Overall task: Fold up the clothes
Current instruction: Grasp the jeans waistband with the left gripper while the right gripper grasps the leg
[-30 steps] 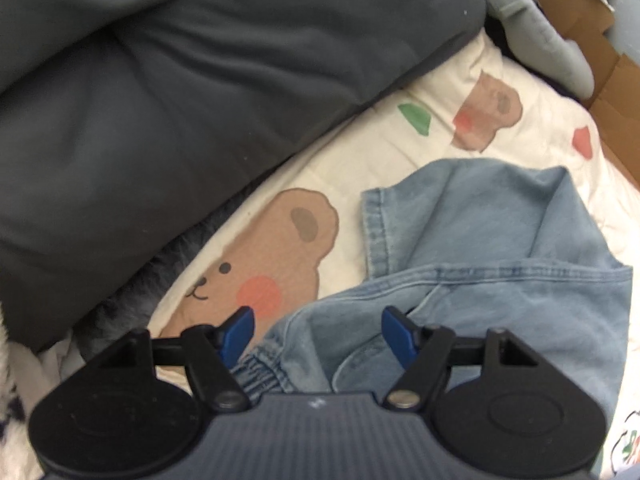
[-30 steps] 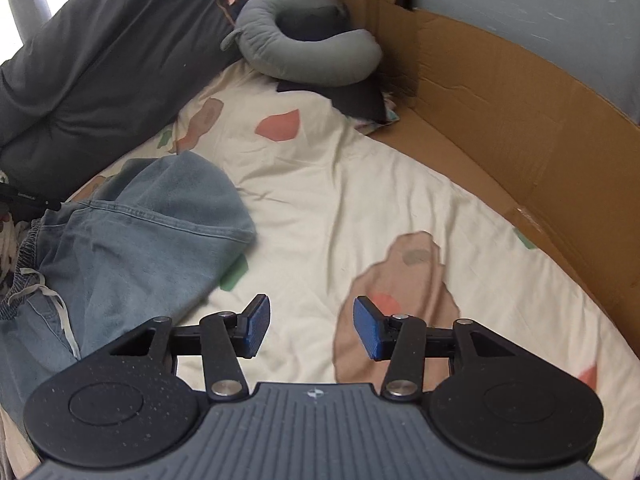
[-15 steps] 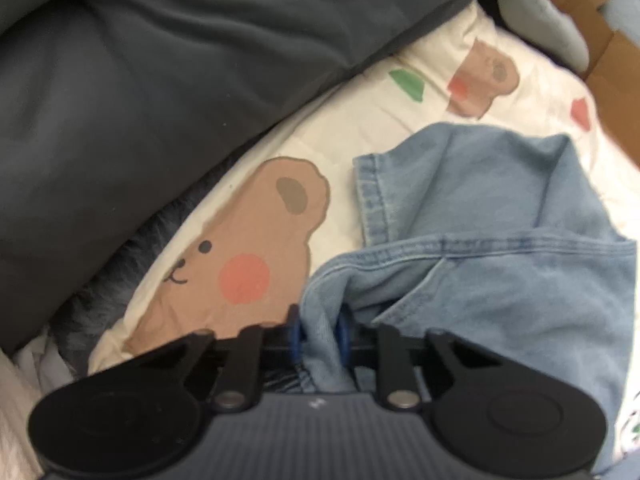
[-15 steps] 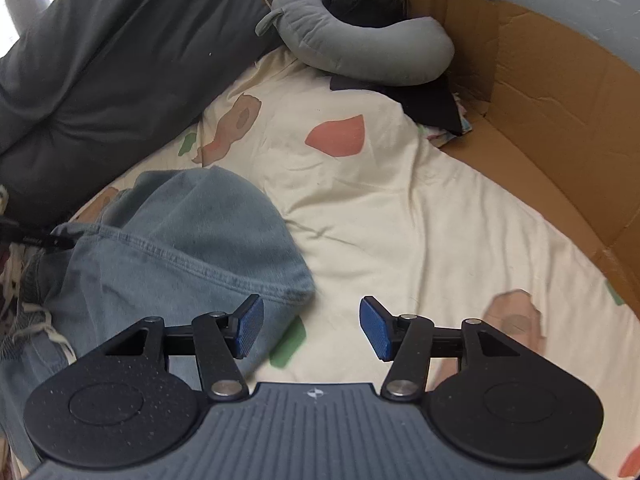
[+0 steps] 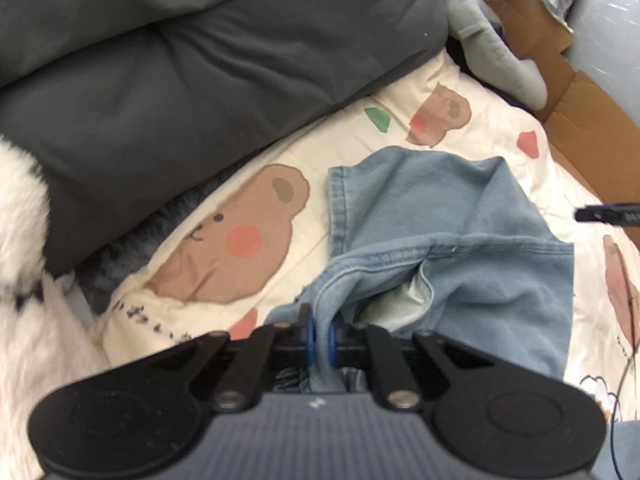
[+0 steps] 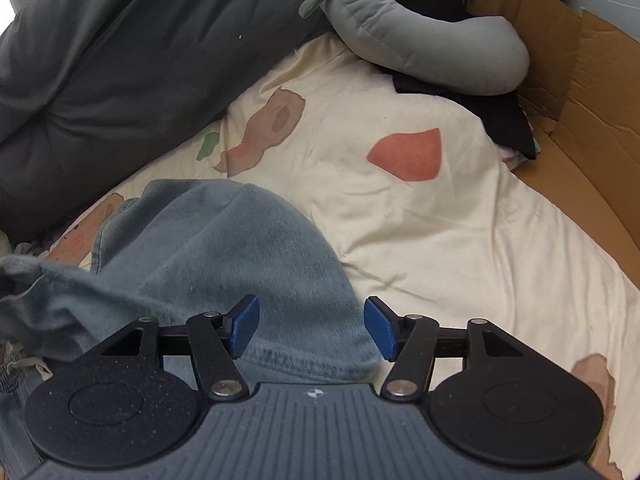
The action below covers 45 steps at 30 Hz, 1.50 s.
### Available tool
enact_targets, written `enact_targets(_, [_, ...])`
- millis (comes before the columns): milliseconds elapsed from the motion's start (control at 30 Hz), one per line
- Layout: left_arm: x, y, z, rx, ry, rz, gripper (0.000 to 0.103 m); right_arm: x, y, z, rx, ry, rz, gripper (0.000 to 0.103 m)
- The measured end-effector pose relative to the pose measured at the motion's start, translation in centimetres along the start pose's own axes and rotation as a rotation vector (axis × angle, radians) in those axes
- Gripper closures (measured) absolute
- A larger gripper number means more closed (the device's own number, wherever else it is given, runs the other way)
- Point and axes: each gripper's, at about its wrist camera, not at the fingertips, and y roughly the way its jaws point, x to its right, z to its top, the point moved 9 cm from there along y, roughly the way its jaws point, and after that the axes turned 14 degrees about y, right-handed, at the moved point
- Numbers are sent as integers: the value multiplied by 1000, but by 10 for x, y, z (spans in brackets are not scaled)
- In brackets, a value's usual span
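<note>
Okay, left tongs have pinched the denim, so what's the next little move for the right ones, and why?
Probably lower the right tongs and close on the denim shorts hem just beneath them. They hang open over it, while the left tongs are shut on a fold, so a second hold would let both lift.

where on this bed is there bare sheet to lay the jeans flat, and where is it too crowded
The widest bare stretch of bear-print sheet runs right of the jeans, between the grey neck pillow and the cardboard. A smaller patch lies between the jeans and the dark grey duvet. The duvet crowds the left; the pillow and black cloth crowd the far corner.
</note>
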Motion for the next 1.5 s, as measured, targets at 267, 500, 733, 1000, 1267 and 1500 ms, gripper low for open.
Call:
enact_targets(267, [11,-24,-23,26,-7,-9,96,-28,45,26,-13,7,28,25])
enact_targets(500, [15,-38,-37,35,-22,-29,97,-54,78,42,-26,8,19,25])
enact_targets(733, [16,-47,-49,24,-73,-72,97,-49,113,44,-85,-5,-69,27])
enact_targets(1000, [14,-51,-46,48,-86,-59,97,-56,97,32,-125,-174,-113,97])
enact_targets(1267, [11,-61,-38,86,-83,-33,98,-36,27,31,-92,-210,-127,101])
enact_targets(1500, [15,-64,-29,129,-91,-29,98,9,-39,15,-51,-143,-157,101])
